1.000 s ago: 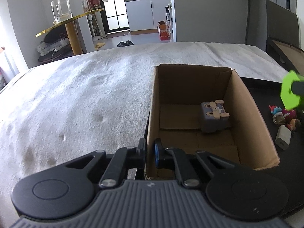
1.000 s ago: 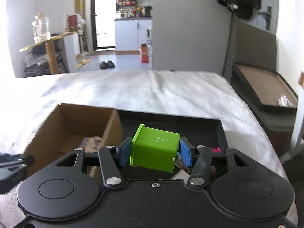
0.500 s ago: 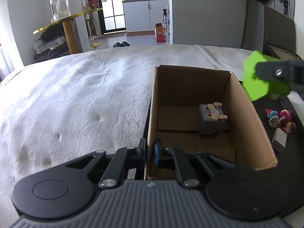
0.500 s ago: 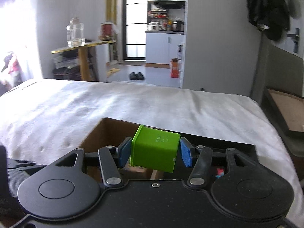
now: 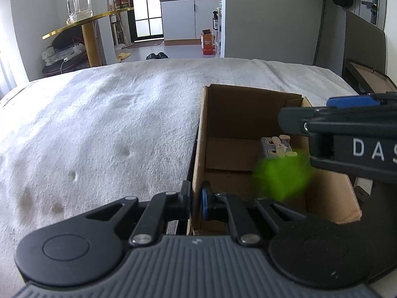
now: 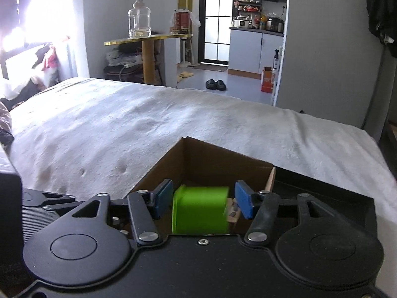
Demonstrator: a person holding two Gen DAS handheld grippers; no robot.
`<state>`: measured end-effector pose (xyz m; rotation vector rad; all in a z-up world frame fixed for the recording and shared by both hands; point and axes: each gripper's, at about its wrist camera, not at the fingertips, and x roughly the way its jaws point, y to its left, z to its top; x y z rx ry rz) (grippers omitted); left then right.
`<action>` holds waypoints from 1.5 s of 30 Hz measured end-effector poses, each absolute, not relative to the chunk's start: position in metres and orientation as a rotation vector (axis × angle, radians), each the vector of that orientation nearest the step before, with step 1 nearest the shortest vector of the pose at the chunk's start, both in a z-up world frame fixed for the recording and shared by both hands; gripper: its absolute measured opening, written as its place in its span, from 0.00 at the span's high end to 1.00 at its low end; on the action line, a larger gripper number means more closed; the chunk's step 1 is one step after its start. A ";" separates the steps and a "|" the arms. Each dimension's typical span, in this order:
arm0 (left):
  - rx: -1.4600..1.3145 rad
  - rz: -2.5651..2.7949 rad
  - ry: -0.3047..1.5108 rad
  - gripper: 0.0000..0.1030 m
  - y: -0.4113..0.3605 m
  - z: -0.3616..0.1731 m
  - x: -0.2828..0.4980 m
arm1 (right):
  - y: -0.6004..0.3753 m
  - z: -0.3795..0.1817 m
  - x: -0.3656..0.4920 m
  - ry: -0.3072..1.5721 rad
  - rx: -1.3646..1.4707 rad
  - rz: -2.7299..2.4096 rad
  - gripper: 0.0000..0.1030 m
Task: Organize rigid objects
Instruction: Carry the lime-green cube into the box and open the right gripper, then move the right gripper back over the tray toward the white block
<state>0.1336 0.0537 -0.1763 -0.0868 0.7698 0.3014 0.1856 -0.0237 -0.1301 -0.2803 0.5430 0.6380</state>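
Observation:
An open cardboard box [image 5: 248,109] sits on the bed. My left gripper [image 5: 196,198] is shut on its near left wall, one pad outside and one inside. A grey toy cube with a face [image 5: 275,147] lies in the box. My right gripper [image 6: 203,198] hovers over the box and shows from the side in the left wrist view as the right gripper [image 5: 347,124]. Its jaws are opening. The green block [image 6: 201,211] sits between the blue pads with a gap on each side. In the left wrist view the green block [image 5: 281,176] is a blur inside the box, below that gripper.
A white bedspread [image 5: 99,129] spreads to the left and behind the box. A black tray [image 6: 322,188] lies against the box's right side. Beyond the bed stand a gold table [image 5: 82,22] with a glass jar and a doorway to a kitchen.
My right gripper has moved left over the box and its jaws have parted. The green block has left the pads and dropped toward the box floor. The left gripper kept its hold.

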 end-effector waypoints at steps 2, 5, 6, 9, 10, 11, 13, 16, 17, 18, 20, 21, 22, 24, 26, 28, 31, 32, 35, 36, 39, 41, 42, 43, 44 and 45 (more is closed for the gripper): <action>-0.076 0.308 0.769 0.92 0.053 -0.176 0.135 | -0.027 -0.131 0.188 0.559 -0.265 0.632 0.42; -0.076 0.313 0.772 0.92 0.052 -0.176 0.135 | -0.033 -0.133 0.191 0.582 -0.242 0.618 0.42; -0.073 0.317 0.771 0.92 0.051 -0.176 0.135 | -0.035 -0.134 0.191 0.584 -0.241 0.611 0.42; -0.056 0.325 0.775 0.92 0.048 -0.175 0.136 | -0.045 -0.134 0.192 0.590 -0.224 0.596 0.42; -0.056 0.327 0.776 0.92 0.047 -0.175 0.136 | -0.048 -0.133 0.191 0.592 -0.218 0.593 0.42; -0.056 0.332 0.778 0.92 0.047 -0.175 0.136 | -0.051 -0.134 0.192 0.594 -0.212 0.590 0.41; -0.052 0.338 0.781 0.91 0.046 -0.175 0.137 | -0.057 -0.133 0.193 0.593 -0.206 0.580 0.40; -0.046 0.348 0.785 0.91 0.044 -0.174 0.139 | -0.065 -0.132 0.193 0.584 -0.204 0.556 0.38; -0.045 0.351 0.786 0.91 0.044 -0.174 0.139 | -0.068 -0.131 0.195 0.581 -0.200 0.549 0.37; -0.043 0.354 0.788 0.91 0.043 -0.175 0.140 | -0.072 -0.131 0.195 0.578 -0.193 0.543 0.37; -0.037 0.360 0.790 0.91 0.042 -0.174 0.141 | -0.080 -0.130 0.198 0.576 -0.176 0.531 0.35; -0.033 0.363 0.791 0.90 0.042 -0.175 0.141 | -0.083 -0.130 0.199 0.575 -0.170 0.525 0.35; -0.031 0.366 0.792 0.90 0.042 -0.175 0.142 | -0.087 -0.130 0.200 0.576 -0.165 0.518 0.35; -0.027 0.372 0.793 0.90 0.041 -0.175 0.142 | -0.093 -0.131 0.203 0.579 -0.158 0.510 0.35; -0.024 0.379 0.795 0.90 0.040 -0.175 0.142 | -0.098 -0.132 0.205 0.582 -0.158 0.503 0.35; -0.021 0.384 0.798 0.90 0.040 -0.175 0.143 | -0.103 -0.134 0.207 0.583 -0.161 0.496 0.34; -0.010 0.392 0.801 0.89 0.038 -0.175 0.143 | -0.109 -0.137 0.209 0.591 -0.153 0.485 0.34; -0.006 0.396 0.801 0.89 0.037 -0.175 0.144 | -0.111 -0.138 0.210 0.593 -0.149 0.482 0.33; 0.000 0.404 0.803 0.89 0.036 -0.175 0.145 | -0.118 -0.140 0.210 0.591 -0.140 0.471 0.30; 0.002 0.407 0.804 0.89 0.036 -0.175 0.145 | -0.120 -0.140 0.210 0.589 -0.139 0.468 0.30; 0.011 0.420 0.809 0.88 0.034 -0.175 0.147 | -0.128 -0.144 0.211 0.596 -0.134 0.466 0.30; 0.022 0.426 0.811 0.88 0.032 -0.175 0.148 | -0.131 -0.147 0.213 0.601 -0.140 0.460 0.30; 0.026 0.429 0.813 0.88 0.032 -0.175 0.149 | -0.133 -0.148 0.213 0.604 -0.141 0.457 0.30; 0.030 0.434 0.815 0.87 0.031 -0.175 0.150 | -0.135 -0.150 0.214 0.608 -0.140 0.454 0.30; 0.035 0.438 0.817 0.87 0.031 -0.175 0.151 | -0.137 -0.151 0.215 0.611 -0.136 0.453 0.30; 0.040 0.441 0.818 0.87 0.029 -0.175 0.151 | -0.139 -0.153 0.216 0.614 -0.133 0.452 0.30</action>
